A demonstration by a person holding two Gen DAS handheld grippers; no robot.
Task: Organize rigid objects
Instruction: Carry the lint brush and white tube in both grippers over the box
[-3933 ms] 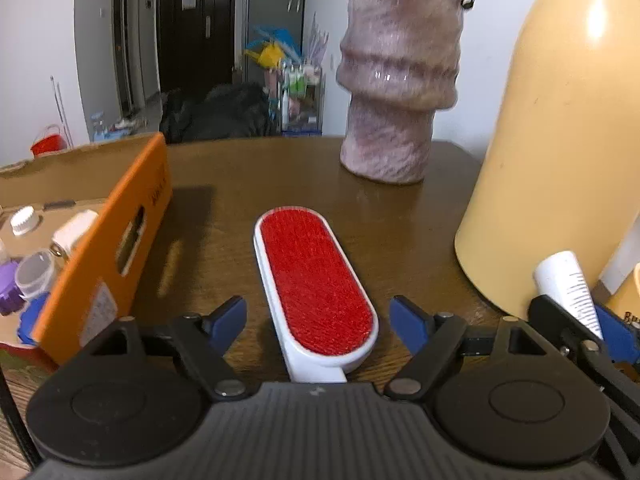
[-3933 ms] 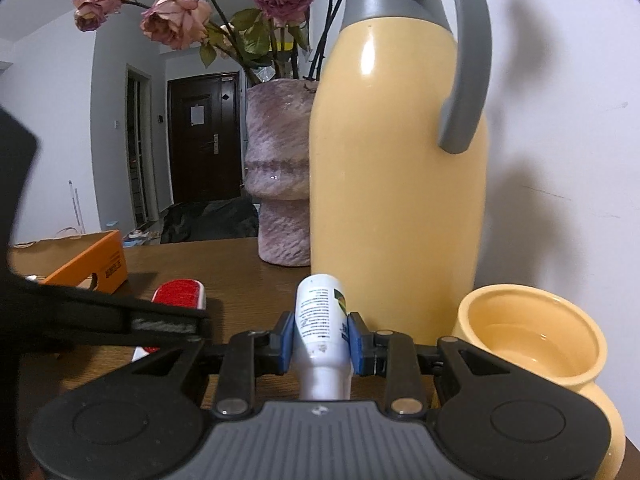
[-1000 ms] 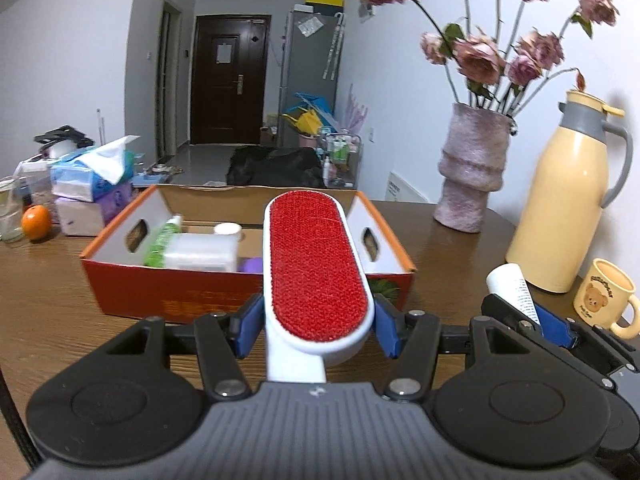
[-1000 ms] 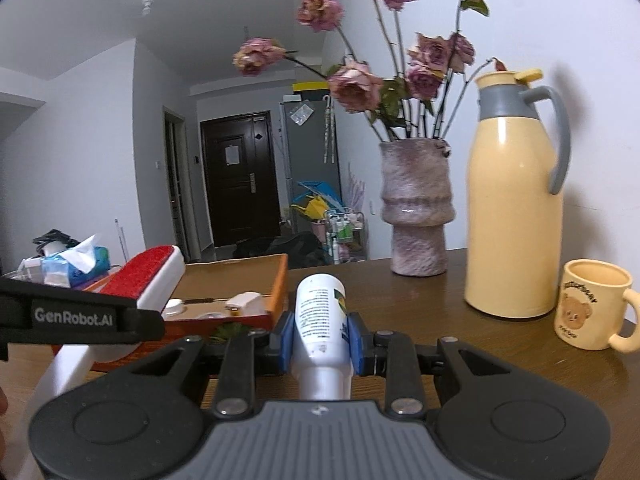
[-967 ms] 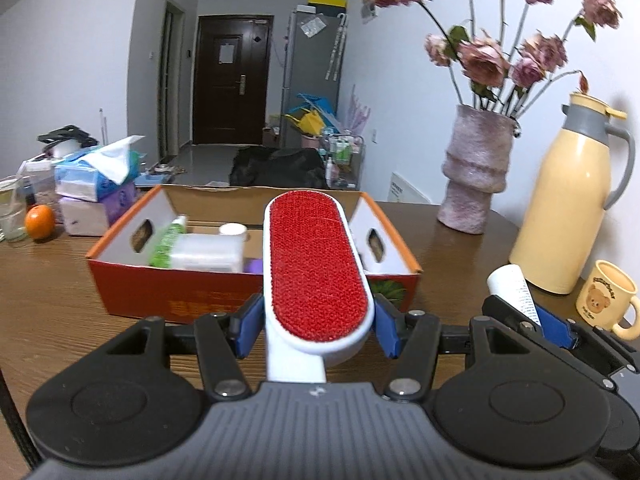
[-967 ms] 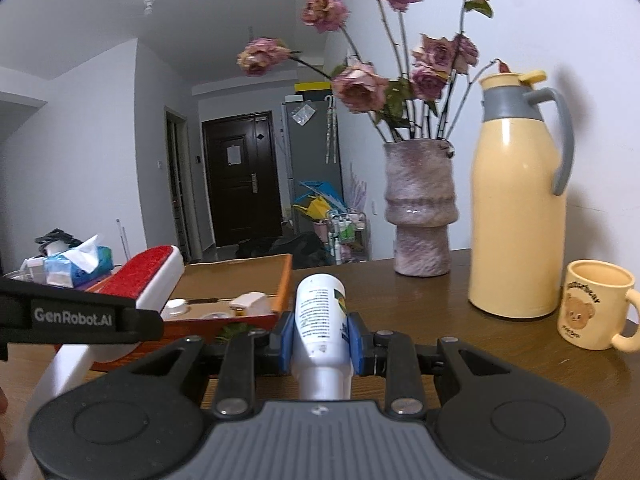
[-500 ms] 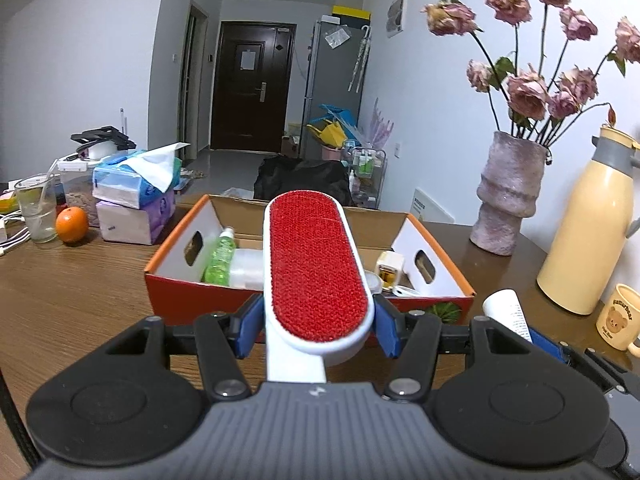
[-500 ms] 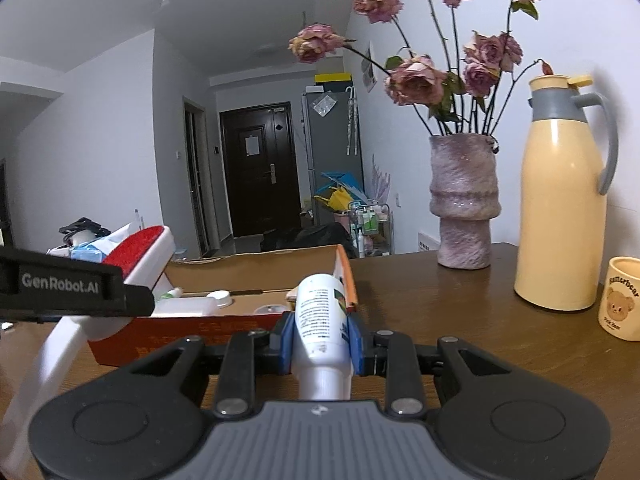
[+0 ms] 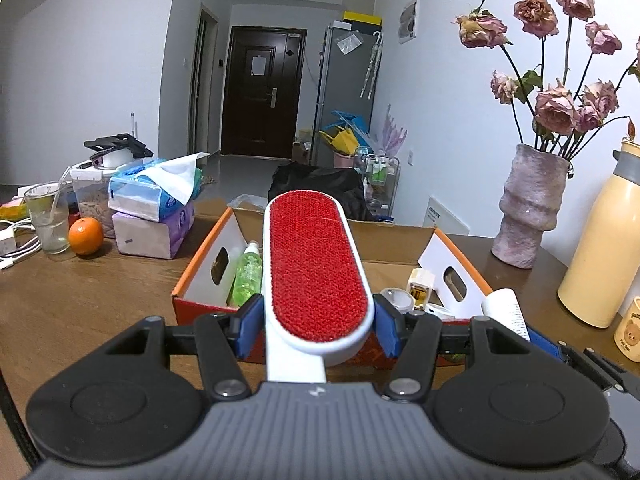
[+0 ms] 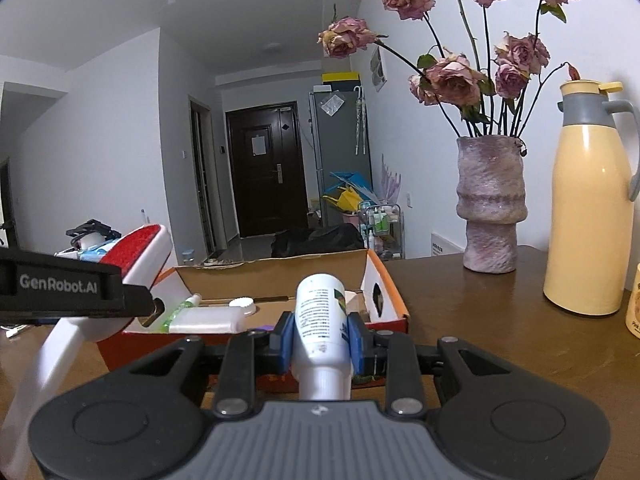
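Red lint brush point(image 9: 318, 264) in left claw point(image 9: 316, 328)

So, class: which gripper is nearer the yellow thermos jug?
Right. The right gripper, holding the white tube, sits beside the yellow thermos jug; the left gripper is farther over, toward the tissue packs.

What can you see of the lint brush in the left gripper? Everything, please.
The lint brush has a long oval head with a red velvety pad set in a glossy white plastic body, narrowing to a white handle that runs back under the left gripper. The blue finger pads clamp the sides of the head near its base. It is held off the table, pad facing up, pointing forward over the orange cardboard box. Nothing else visibly touches it.
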